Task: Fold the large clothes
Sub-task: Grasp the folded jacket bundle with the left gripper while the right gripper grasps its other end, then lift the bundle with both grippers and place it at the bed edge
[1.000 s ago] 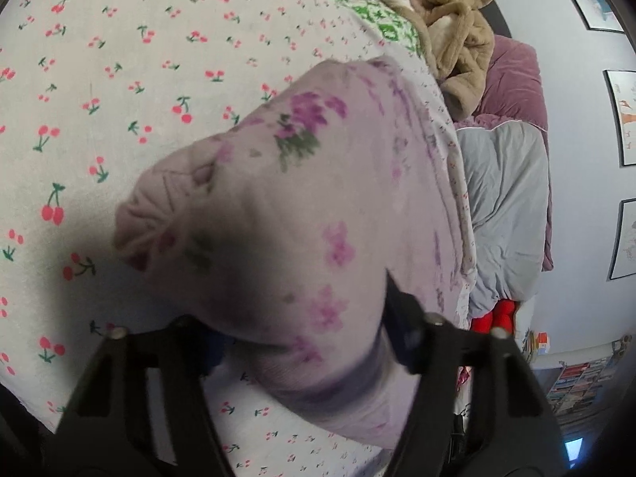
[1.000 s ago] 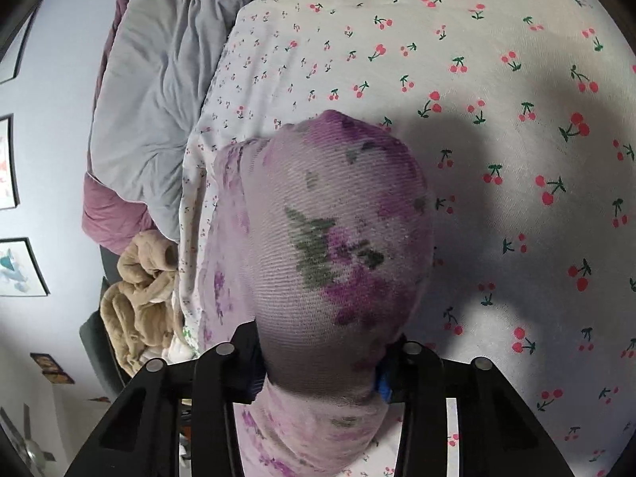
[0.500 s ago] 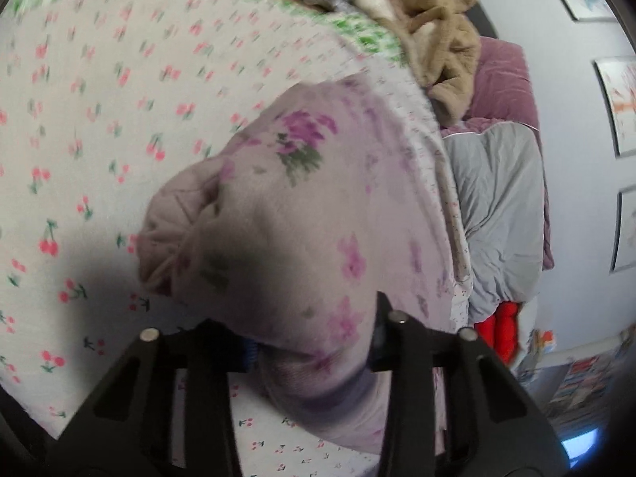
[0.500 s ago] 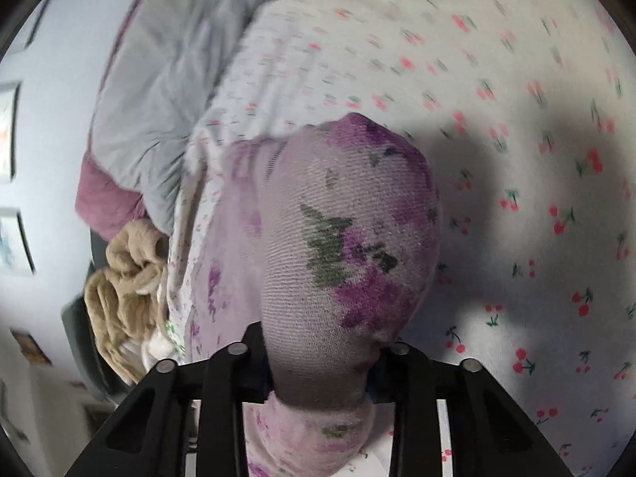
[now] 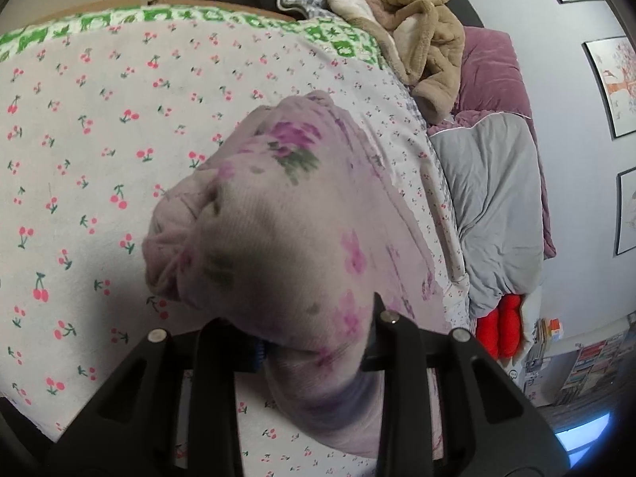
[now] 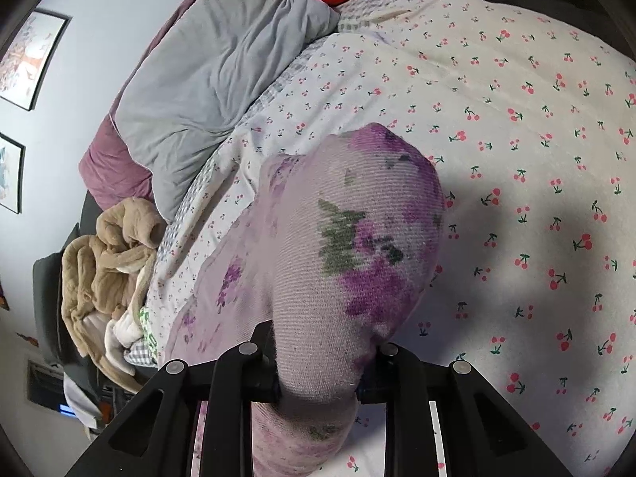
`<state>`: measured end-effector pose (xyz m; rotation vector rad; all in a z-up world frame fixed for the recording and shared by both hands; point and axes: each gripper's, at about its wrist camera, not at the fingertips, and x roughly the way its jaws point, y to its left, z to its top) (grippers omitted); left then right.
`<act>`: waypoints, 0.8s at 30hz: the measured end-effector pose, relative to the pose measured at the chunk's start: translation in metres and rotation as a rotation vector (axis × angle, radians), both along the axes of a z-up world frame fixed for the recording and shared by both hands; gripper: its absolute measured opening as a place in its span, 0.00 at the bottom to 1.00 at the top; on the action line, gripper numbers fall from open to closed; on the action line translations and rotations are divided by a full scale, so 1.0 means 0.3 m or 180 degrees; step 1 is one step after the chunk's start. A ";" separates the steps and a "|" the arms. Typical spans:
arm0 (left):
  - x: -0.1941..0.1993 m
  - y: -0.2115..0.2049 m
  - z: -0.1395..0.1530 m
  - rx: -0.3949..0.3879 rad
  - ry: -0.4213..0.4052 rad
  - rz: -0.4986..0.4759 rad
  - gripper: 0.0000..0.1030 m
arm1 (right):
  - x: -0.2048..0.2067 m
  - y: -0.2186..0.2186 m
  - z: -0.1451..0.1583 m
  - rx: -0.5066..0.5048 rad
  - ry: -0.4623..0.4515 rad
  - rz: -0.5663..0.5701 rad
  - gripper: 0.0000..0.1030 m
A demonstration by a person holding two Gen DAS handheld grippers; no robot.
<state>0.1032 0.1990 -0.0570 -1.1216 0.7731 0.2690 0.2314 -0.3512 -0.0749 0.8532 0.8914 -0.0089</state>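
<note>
Your left gripper [image 5: 314, 353] is closing on a bunched corner of the lilac flowered garment [image 5: 286, 230], the cloth pinched between its jaws and bulging up over them. Your right gripper [image 6: 318, 381] is also closing and pinches another bunch of the same garment [image 6: 357, 238], which trails off onto the bed between the two views. Under it lies a white sheet printed with red cherries [image 5: 79, 139], with a green-patterned edge [image 5: 119, 20] at the far side. Beside the sheet lie a grey quilt [image 5: 497, 198], a plum blanket [image 5: 489, 63] and a beige fleecy robe [image 5: 417, 20]. Framed pictures [image 5: 616, 79] hang on the pale wall; no writing can be read.
</note>
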 end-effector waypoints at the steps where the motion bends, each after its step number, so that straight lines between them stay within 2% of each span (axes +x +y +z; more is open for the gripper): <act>1: 0.002 -0.001 0.014 0.0011 -0.0015 -0.0001 0.29 | 0.010 0.008 0.020 -0.0063 -0.0045 0.0043 0.21; 3: 0.001 0.010 0.057 0.0010 -0.0071 -0.0001 0.27 | 0.025 0.027 0.073 -0.0172 -0.0172 0.0115 0.20; 8: -0.047 0.117 0.236 0.0001 -0.0460 0.0080 0.24 | 0.132 0.180 0.343 -0.0547 -0.0689 0.0457 0.18; 12: -0.188 0.255 0.375 0.0237 -0.0864 0.0562 0.24 | 0.295 0.473 0.625 -0.0587 -0.1132 0.1034 0.18; 14: -0.306 0.319 0.459 0.0471 -0.1088 0.0941 0.24 | 0.362 0.668 0.753 -0.0521 -0.1372 0.1417 0.18; 16: -0.425 0.352 0.533 0.0788 -0.1265 0.1311 0.24 | 0.419 0.879 0.853 -0.0321 -0.1623 0.1822 0.18; 19: -0.592 0.345 0.607 0.1226 -0.1440 0.1808 0.24 | 0.478 1.156 0.911 -0.0146 -0.1879 0.2299 0.18; 21: -0.640 0.315 0.615 0.1432 -0.1441 0.1989 0.24 | 0.520 1.309 0.908 -0.0033 -0.1914 0.2542 0.18; 23: -0.652 0.265 0.582 0.1626 -0.1337 0.2164 0.25 | 0.583 1.468 0.850 0.0159 -0.1851 0.2821 0.18; 24: -0.634 0.237 0.537 0.1659 -0.1192 0.2231 0.25 | 0.621 1.517 0.806 0.0212 -0.1763 0.2889 0.18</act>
